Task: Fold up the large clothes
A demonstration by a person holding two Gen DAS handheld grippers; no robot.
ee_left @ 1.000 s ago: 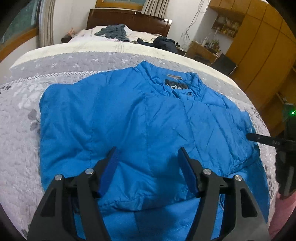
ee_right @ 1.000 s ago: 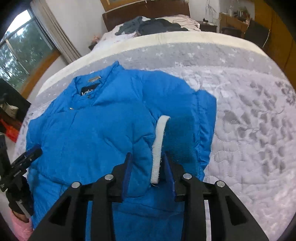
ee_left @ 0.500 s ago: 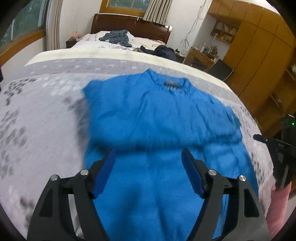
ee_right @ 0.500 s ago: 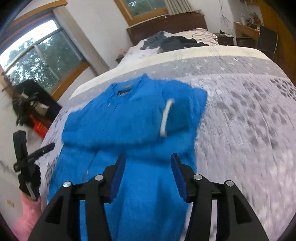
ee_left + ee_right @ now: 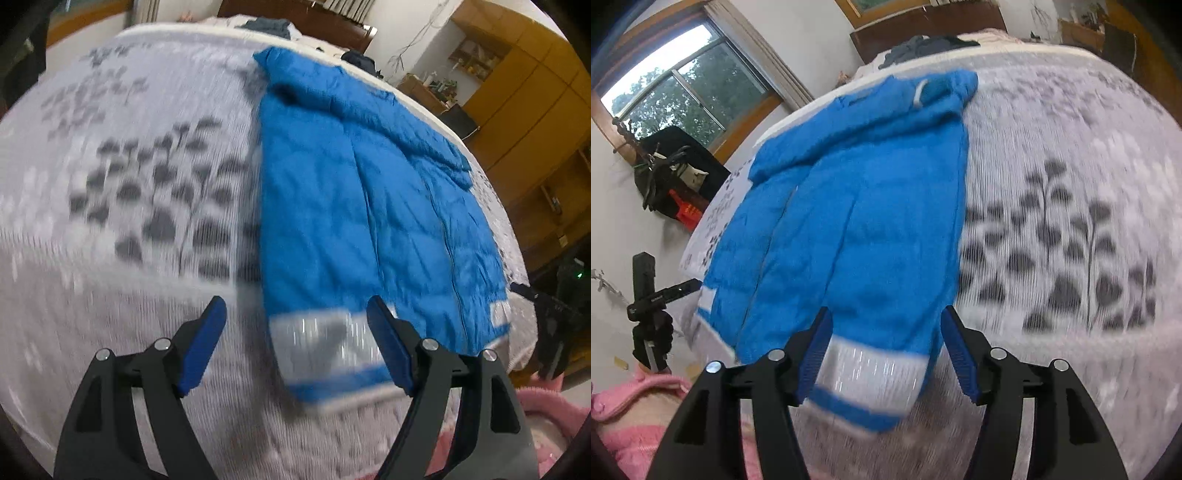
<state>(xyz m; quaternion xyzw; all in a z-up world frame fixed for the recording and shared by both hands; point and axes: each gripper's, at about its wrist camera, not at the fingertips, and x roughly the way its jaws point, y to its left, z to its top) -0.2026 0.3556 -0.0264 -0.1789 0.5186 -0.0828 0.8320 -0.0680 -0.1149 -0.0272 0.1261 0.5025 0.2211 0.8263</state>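
While the blue jacket [image 5: 369,206] lies flat on the bed [image 5: 129,184], its hem at the near edge, I see my left gripper [image 5: 295,347] spread wide and empty above that hem's left corner. In the right view, my right gripper [image 5: 882,350] hovers likewise agape over the hem's right corner.

Both views are evenly lit, with daylight admitted through the window [image 5: 683,99]. Heavy motion blur is seen on the patterned bedspread [image 5: 129,192] and the jacket hem [image 5: 871,373]. Fisheye bending and dark vignetting are seen at the edges.
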